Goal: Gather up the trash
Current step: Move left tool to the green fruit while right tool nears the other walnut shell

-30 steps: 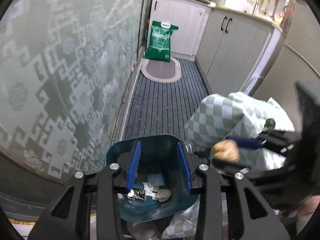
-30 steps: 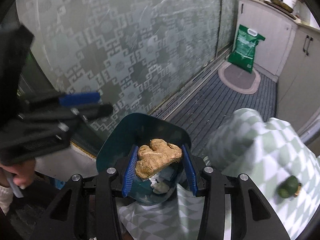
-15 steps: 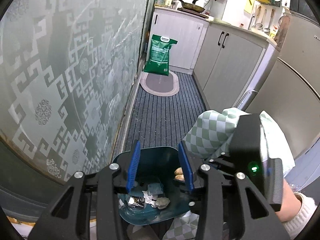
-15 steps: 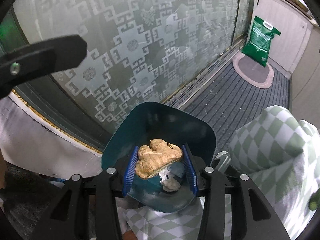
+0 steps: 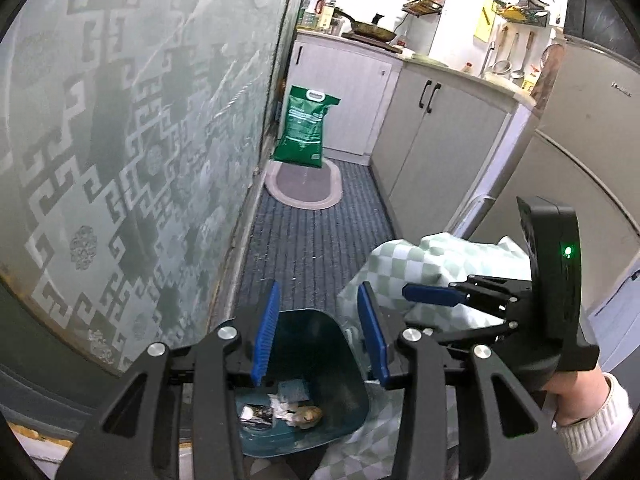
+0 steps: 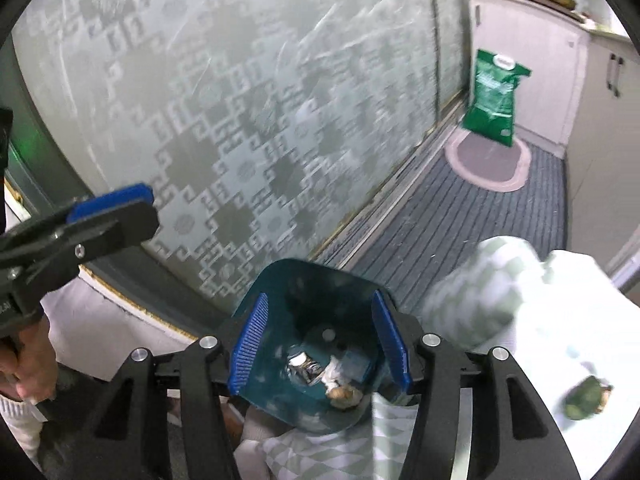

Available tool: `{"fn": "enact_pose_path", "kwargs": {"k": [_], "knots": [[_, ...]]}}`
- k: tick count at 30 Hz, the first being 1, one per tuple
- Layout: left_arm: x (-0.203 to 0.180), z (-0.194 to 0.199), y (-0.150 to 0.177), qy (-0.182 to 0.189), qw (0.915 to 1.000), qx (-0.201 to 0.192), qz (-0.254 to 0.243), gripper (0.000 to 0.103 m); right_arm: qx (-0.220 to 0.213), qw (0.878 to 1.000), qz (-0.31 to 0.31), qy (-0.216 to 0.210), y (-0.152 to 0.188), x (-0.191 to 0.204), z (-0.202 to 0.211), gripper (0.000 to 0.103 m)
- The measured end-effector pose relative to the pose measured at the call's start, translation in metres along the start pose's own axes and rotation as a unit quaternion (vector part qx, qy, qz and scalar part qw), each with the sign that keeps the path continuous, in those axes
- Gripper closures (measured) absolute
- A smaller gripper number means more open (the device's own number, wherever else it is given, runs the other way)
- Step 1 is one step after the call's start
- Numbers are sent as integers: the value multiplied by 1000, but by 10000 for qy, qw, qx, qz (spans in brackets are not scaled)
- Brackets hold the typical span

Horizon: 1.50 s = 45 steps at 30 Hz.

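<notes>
A dark teal trash bin (image 5: 320, 344) (image 6: 316, 280) stands beside the green-checked tablecloth (image 5: 432, 268) (image 6: 512, 280). Inside lie crumpled foil (image 6: 304, 370), white paper scraps and a tan ginger-like lump (image 6: 344, 392) (image 5: 308, 414). My right gripper (image 6: 320, 344) is open and empty right above the bin mouth. My left gripper (image 5: 320, 336) is open and empty over the same bin. A small dark green piece (image 6: 586, 402) lies on the cloth at the right.
A frosted patterned glass door (image 5: 120, 140) runs along the left. A striped floor mat (image 5: 320, 236), an oval rug (image 5: 304, 184) and a green bag (image 5: 306, 126) lie beyond. Kitchen cabinets (image 5: 440, 140) stand on the right.
My right gripper has opened and the tan lump has dropped from it into the bin. Both grippers have risen a little above the bin.
</notes>
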<state>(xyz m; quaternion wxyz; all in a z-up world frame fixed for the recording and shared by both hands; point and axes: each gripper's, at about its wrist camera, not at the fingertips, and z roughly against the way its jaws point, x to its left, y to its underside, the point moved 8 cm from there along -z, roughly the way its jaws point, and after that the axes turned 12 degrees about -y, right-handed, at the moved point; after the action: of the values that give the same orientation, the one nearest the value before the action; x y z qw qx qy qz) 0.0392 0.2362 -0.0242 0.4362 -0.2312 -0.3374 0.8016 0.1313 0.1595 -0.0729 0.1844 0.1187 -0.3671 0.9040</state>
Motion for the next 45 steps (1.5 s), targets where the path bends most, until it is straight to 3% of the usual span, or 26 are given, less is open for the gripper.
{"fn": "enact_pose_path", "kwargs": {"k": [11,20,29,40,43,45], "knots": [[-68,6,-7,370,9987,-89,-332,60,-701,9962,-322,403,2,-46,82,48],[-135,-1,3,684,9942,-117,-824,58,-1074,9885,-683,817,25,-91,147,48],[-190,-22,18,883,9890,11,-1185,54,-986,9832,-1000,1165,57,-135,165,48],[-241,-72,31,659,9781,21,-1975,48,-1134,9796,-1303,1025,71,-166,187,54],[-249,-80,35,865,9761,132,-1988,47,-1206,9790,-1336,958,71,-168,193,56],[-254,-85,38,816,9749,154,-2066,47,-1243,9785,-1349,942,73,-169,197,59]]}}
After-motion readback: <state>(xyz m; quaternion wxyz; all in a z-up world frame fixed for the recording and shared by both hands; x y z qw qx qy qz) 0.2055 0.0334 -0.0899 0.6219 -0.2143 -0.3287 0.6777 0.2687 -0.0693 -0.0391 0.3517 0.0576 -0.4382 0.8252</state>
